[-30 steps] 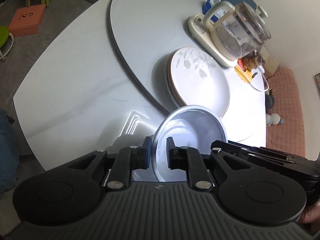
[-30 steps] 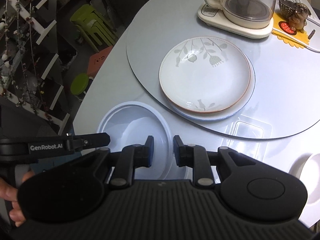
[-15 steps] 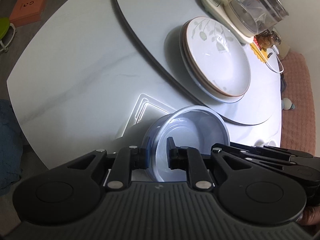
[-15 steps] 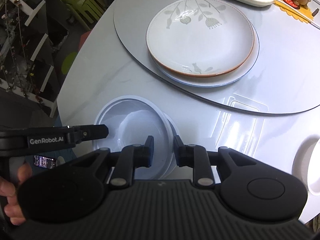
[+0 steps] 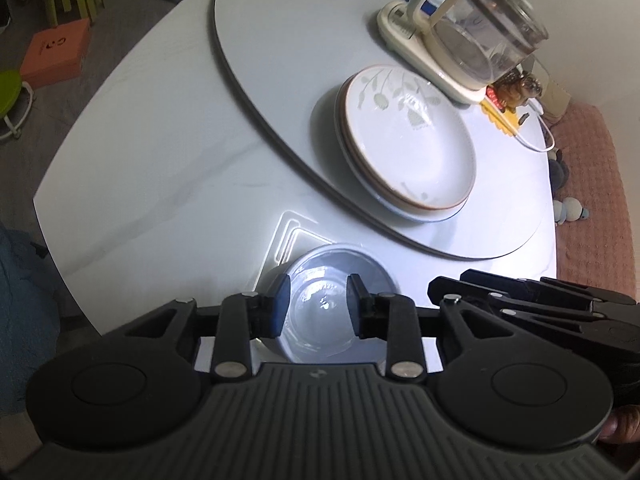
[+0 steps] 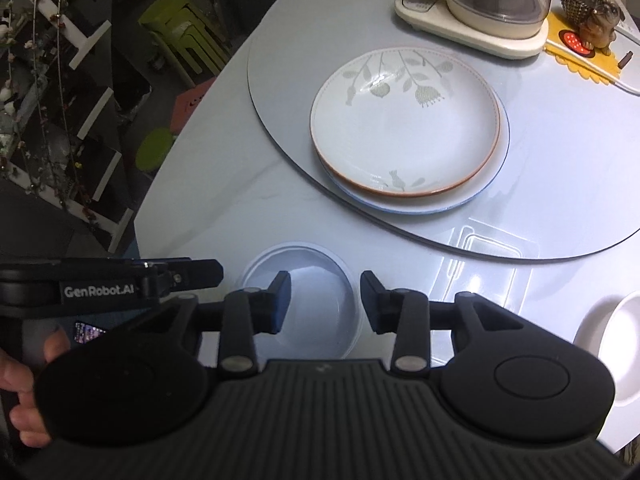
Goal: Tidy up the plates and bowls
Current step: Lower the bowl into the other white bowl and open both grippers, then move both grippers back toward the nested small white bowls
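Note:
A pale blue bowl (image 5: 320, 312) stands on the white table near its front edge, also in the right wrist view (image 6: 316, 304). My left gripper (image 5: 316, 300) is open above it, fingers apart and off the rim. My right gripper (image 6: 324, 300) is open above the same bowl. A floral plate with a brown rim (image 5: 408, 148) lies on top of a blue-rimmed plate on the grey turntable (image 5: 280, 40); the stack also shows in the right wrist view (image 6: 404, 124). Part of a white bowl (image 6: 612, 336) sits at the right edge.
A glass kettle on a cream base (image 5: 472, 36) stands behind the plates, also in the right wrist view (image 6: 488, 0). A figurine on a yellow mat (image 6: 592, 28) sits at far right. Green stools (image 6: 180, 28) and an orange box (image 5: 52, 52) are on the floor.
Both grippers have opened and let go of the pale blue bowl, which now rests on the table. Both have pulled back and up from it.

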Tool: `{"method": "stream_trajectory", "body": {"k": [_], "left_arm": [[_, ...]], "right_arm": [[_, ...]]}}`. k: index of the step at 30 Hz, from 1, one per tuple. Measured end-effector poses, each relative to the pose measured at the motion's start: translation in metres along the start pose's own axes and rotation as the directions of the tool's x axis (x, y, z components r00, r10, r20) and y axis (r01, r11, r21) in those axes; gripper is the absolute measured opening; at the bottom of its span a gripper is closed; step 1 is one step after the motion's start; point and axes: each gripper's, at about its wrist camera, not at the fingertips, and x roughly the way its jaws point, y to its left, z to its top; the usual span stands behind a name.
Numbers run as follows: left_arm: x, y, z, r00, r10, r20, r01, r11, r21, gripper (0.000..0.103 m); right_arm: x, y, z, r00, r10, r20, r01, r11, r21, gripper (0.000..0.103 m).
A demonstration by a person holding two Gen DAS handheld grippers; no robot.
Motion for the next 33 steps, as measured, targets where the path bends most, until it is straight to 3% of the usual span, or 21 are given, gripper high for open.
{"method": "stream_trajectory", "body": {"k": [9, 16, 33], "left_arm": [[-0.049, -0.029, 0.004, 0.996, -0.02, 0.092, 0.013, 0.997, 0.076, 0.037], [-0.09, -0.051, 0.001, 0.978, -0.047, 0.201, 0.026, 0.994, 0.107, 0.037], [-0.11, -0.096, -0.023, 0.965, -0.056, 0.256, 0.009, 0.984, 0.179, 0.038]], "right_arm": [[-0.052, -0.007, 0.006, 0.989, 0.005, 0.148, -0.003, 1.0, -0.01, 0.041], [-0.084, -0.011, 0.008, 0.96, -0.002, 0.28, 0.004, 1.0, -0.009, 0.041], [-0.121, -0.044, -0.016, 0.916, -0.076, 0.395, 0.063, 0.997, 0.047, 0.041]]}}
